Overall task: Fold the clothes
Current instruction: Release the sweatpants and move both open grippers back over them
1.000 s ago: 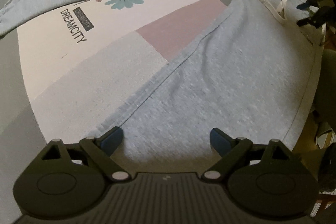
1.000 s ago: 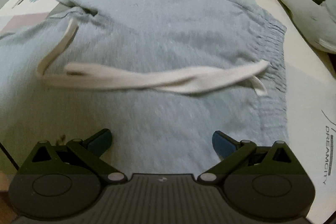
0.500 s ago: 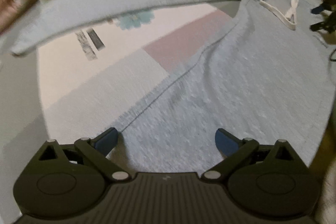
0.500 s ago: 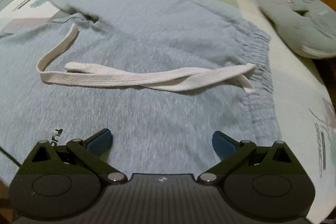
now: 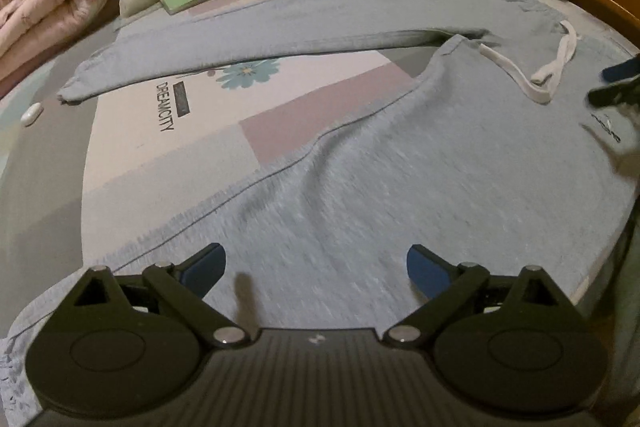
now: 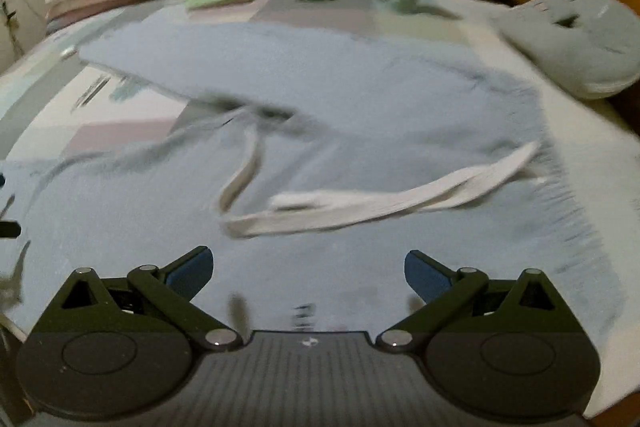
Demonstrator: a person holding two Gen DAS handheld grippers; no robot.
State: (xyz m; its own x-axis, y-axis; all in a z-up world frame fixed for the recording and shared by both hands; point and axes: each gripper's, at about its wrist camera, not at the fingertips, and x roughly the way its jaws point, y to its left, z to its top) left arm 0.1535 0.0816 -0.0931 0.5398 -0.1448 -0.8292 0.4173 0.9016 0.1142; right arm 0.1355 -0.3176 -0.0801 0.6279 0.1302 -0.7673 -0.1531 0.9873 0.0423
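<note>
Patchwork bedding (image 5: 280,115) carries one pair of grey-blue sweatpants (image 5: 420,163), spread flat with its two legs splayed apart and one white drawstring (image 6: 360,211) loose on the waist. Soft, limp knit, probably light; cuffs or waistband (image 6: 560,187) suit pinching. Left gripper (image 5: 316,267) and right gripper (image 6: 308,267) hover spread wide, holding nothing.
</note>
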